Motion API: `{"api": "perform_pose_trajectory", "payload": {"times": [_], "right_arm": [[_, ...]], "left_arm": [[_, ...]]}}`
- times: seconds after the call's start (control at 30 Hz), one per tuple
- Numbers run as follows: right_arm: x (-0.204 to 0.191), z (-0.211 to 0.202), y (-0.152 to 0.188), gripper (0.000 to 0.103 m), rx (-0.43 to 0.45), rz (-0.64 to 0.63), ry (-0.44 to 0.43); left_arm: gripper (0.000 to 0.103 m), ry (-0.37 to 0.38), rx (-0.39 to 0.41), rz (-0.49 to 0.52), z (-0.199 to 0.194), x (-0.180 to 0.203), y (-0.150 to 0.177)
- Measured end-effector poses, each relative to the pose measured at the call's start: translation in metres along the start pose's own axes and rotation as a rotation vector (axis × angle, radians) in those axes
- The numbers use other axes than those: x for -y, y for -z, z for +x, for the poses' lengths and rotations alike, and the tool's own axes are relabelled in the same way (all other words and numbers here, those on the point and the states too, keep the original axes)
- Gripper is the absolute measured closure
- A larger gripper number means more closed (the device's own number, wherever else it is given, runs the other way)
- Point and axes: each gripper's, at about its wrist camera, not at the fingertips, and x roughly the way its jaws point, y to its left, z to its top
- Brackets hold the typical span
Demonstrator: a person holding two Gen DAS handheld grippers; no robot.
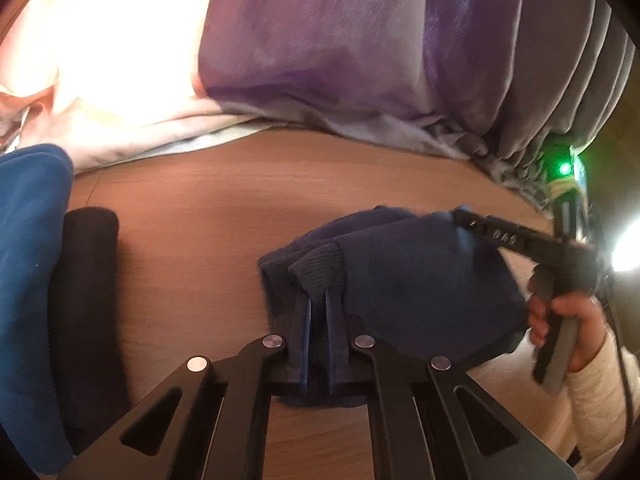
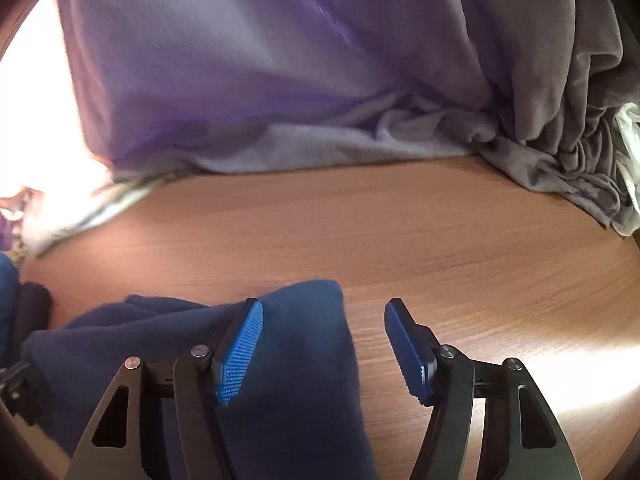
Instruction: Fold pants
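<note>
Pants, soft navy knit, ribbed cuff pinched, smooth wooden table

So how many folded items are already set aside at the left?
2: a bright blue fabric bundle at the far left edge, and a black rolled fabric piece beside it on the brown wooden table. More may lie hidden beyond the frame.

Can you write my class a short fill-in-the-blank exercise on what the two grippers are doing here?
1. The left gripper is shut on the ribbed cuff of the navy ____.
2. The right gripper has its jaws ____.
3. The pants lie on a ____ table.
4. Behind the table hangs a ____ cloth.

Missing words: pants; open; wooden; purple
</note>
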Motion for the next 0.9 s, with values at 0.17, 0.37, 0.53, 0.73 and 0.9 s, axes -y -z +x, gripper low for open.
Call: {"api": "perform_pose_trajectory", "payload": {"times": [0.17,0.37,0.53,0.73,0.9], "right_arm": [[0.002,0.004,0.0,0.039,-0.025,0.005,0.013],[0.004,-0.041,0.002,0.034,0.078,0.002,-0.012],[0.001,-0.062,0.021,0.027,0.075,-0.045,-0.054],[0.013,-0.045,0.041,0.027,-0.025,-0.003,-0.065],[0.018,-0.038,0.047,0.027,-0.06,0.025,-0.081]], "left_arm": [[0.089,-0.022,-0.014,-0.025,0.005,-0.006,0.001],[0.054,-0.076,0.048,0.014,-0.019,0.0,0.0],[0.049,-0.048,0.017,0.004,-0.005,0.0,0.006],[0.035,-0.055,-0.003,-0.008,0.014,-0.001,0.007],[0.031,-0.026,-0.015,-0.025,0.023,-0.005,0.009]]}}
